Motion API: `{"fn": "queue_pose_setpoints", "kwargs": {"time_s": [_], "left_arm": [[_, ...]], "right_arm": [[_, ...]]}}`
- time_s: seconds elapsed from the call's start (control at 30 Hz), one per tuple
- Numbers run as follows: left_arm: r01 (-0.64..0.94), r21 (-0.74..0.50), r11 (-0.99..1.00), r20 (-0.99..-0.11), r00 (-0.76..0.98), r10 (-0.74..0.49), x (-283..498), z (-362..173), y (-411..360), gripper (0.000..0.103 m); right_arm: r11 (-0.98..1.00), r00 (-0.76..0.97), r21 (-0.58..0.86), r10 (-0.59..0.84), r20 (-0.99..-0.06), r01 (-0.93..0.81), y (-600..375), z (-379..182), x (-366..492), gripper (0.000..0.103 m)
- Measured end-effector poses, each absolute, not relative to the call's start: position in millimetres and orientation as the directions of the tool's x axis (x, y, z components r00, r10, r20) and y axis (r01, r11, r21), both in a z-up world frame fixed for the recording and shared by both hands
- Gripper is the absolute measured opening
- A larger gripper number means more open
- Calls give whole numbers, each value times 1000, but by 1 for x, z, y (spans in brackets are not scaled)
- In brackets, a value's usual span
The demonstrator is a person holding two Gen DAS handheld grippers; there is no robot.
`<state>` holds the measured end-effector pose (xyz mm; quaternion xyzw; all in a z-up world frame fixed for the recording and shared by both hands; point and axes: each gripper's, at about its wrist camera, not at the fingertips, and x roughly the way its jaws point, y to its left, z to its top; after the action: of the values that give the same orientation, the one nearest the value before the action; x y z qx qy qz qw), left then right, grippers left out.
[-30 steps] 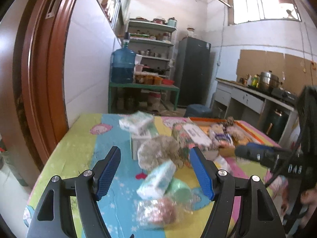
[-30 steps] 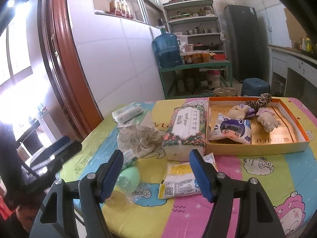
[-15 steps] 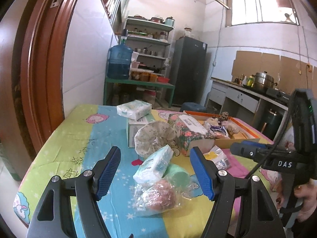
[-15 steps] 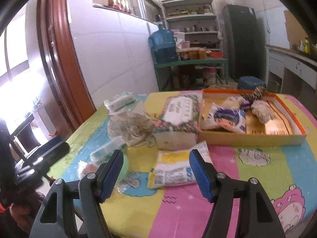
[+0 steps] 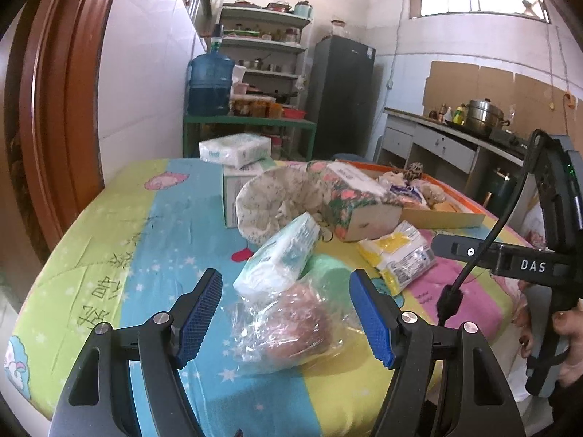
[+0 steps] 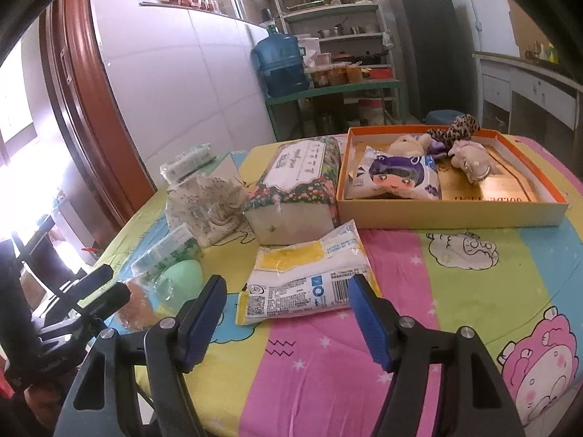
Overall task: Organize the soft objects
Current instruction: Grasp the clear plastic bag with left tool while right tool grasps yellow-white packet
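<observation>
My left gripper [image 5: 286, 315] is open, its jaws on either side of a clear bag [image 5: 291, 327] with pink and green sponges, just short of it. A white-green tissue pack [image 5: 278, 258] leans on the bag. My right gripper [image 6: 288, 318] is open and empty, just in front of a yellow-white tissue pack [image 6: 302, 282]. An orange-rimmed box [image 6: 452, 215] holds a cartoon tissue pack [image 6: 395, 178] and plush toys [image 6: 466, 153]. A floral tissue pack [image 6: 295, 189] lies left of the box. A floral cloth pouch [image 6: 207, 205] sits beside it.
A white carton [image 5: 233, 196] with a tissue pack [image 5: 235, 149] on top stands at the table's far left. The table has a striped cartoon cloth [image 6: 455, 291]. A brown door frame [image 5: 58, 109] is on the left. Shelves and a water bottle [image 5: 211, 85] stand behind.
My left gripper has come lower and closer to the clear sponge bag. My right gripper has dropped toward the yellow-white tissue pack. Both stay open.
</observation>
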<state>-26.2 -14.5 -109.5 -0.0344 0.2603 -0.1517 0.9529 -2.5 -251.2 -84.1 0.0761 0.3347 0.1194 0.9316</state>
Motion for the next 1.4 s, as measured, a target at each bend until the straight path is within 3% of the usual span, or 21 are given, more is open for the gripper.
{"fn": "queue_pose_setpoints", "kwargs": {"time_s": [0.07,0.47,0.5,0.53,0.87,1.17,1.27,1.33,1.4], "left_arm": [[267,-148,952,-494,814,-305,-24,-114,-14,74],[263,-179,948,-532,785,-318,-13,-132,-12,74],[263,-187,947,-532,783,-322,-13,-133,-11,73],[262,-192,946,-532,782,-325,-13,-134,-10,66],[301,-189,935,-468,809,-355,-22,-126,-6,64],[326,-169,930,-423,829,-367,-28,-113,-10,64],[315,-178,932,-415,835,-362,-27,-110,-7,64],[311,-182,933,-411,838,-359,-26,-109,-6,64],[307,-182,934,-408,841,-356,-26,-108,-5,64]], "right_arm": [[959,744,227,277,-608,-171,-251,-86,-2,75],[964,720,212,260,-644,-159,-245,-97,11,76],[966,713,210,256,-653,-154,-245,-99,14,76],[967,708,209,251,-660,-148,-246,-102,16,76],[979,715,191,182,-675,-69,-271,-110,34,76],[977,668,178,210,-714,-117,-266,-118,54,80],[978,666,159,209,-716,-136,-257,-117,52,70],[975,675,181,221,-704,-130,-257,-114,50,50],[965,683,233,252,-686,-121,-265,-113,47,37]]}}
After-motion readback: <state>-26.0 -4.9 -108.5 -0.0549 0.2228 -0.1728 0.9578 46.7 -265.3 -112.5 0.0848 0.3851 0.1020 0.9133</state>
